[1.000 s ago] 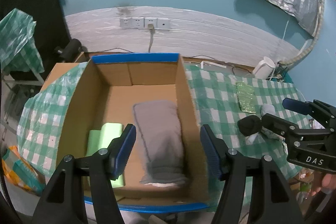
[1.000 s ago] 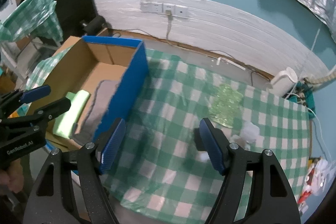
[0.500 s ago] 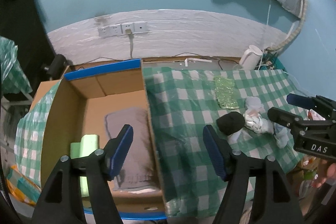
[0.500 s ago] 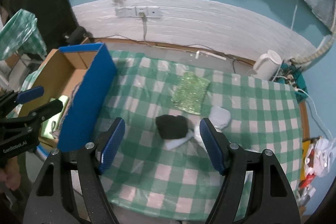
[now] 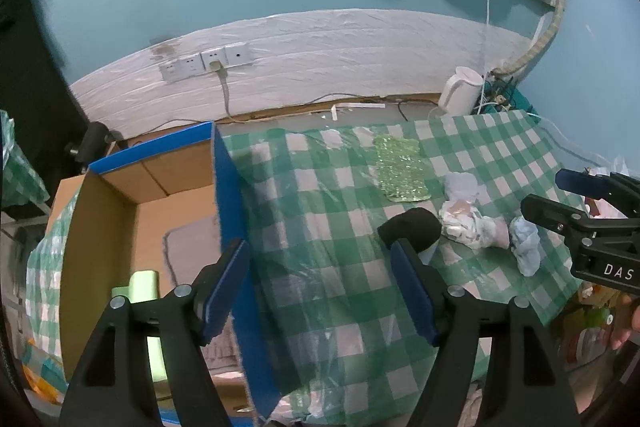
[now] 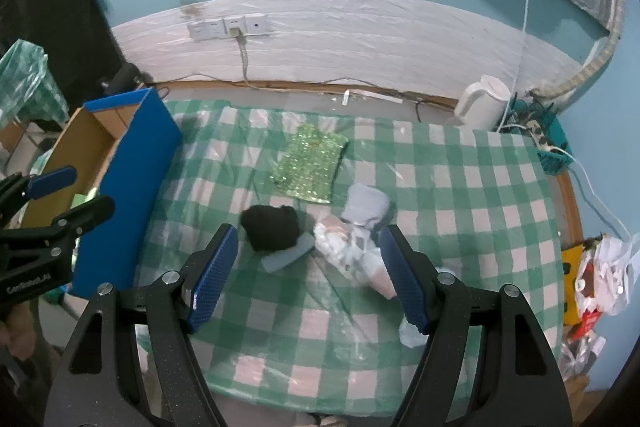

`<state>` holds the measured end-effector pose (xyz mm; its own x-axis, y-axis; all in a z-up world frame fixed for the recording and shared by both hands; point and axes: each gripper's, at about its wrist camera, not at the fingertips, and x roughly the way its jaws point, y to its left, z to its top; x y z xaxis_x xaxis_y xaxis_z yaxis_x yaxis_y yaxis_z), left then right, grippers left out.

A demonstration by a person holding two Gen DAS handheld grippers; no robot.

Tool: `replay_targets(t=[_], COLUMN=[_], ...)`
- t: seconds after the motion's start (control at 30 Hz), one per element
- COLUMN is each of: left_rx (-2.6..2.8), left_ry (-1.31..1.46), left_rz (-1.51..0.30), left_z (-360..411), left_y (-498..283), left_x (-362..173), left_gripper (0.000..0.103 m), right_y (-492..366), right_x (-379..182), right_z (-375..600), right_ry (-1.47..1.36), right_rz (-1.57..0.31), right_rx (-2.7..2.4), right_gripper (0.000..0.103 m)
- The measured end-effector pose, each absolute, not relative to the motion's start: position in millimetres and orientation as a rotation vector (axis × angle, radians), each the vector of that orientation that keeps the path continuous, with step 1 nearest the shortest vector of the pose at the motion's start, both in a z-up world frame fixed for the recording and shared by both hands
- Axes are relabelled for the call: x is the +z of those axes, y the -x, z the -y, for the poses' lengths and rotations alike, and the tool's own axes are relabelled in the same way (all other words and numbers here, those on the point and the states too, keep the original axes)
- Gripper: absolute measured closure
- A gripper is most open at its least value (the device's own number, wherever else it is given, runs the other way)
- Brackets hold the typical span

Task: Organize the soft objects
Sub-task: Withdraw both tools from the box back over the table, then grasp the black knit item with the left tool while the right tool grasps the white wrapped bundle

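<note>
A blue-edged cardboard box (image 5: 224,195) (image 6: 132,163) stands at the table's left end. A grey folded cloth (image 5: 192,247) and a pale green item (image 5: 144,285) lie inside it. On the green checked cloth lie a black soft bundle (image 6: 272,227) (image 5: 412,229), a blue-grey sponge (image 6: 288,257), a white crumpled bundle (image 6: 352,247) (image 5: 468,223), a pale blue sock (image 6: 368,205) and a green glittery pad (image 6: 310,163) (image 5: 402,169). My left gripper (image 5: 320,285) is open and empty, over the box's right wall. My right gripper (image 6: 308,277) is open and empty, just in front of the bundles.
A white kettle (image 6: 482,103) and a teal basket (image 6: 548,143) stand at the table's back right. Wall sockets with a cable (image 6: 236,27) are behind. Plastic bags (image 6: 604,271) hang off the right edge. A small white scrap (image 6: 412,333) lies near my right finger.
My left gripper has swung right, from over the box interior to its right wall. My right gripper has moved right and now faces the black and white bundles.
</note>
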<state>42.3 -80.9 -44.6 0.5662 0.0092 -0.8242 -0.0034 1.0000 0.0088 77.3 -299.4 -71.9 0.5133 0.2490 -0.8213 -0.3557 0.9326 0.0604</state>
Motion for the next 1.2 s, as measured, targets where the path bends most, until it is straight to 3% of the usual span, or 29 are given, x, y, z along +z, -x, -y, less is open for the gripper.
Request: replay_targets(t=[1.2], left_rx=[-0.116], left_ry=[-0.118], left_rz=[-1.129], left_z=[160.8], left_y=[-99.0], left_x=[-133.5], left_gripper=[0.025], right_y=[-107.2], right_x=[-156.3], right_z=[388.1], right_ry=[0.060], right_rz=[-1.143], right_rx=[0.185], right_gripper=[0.030])
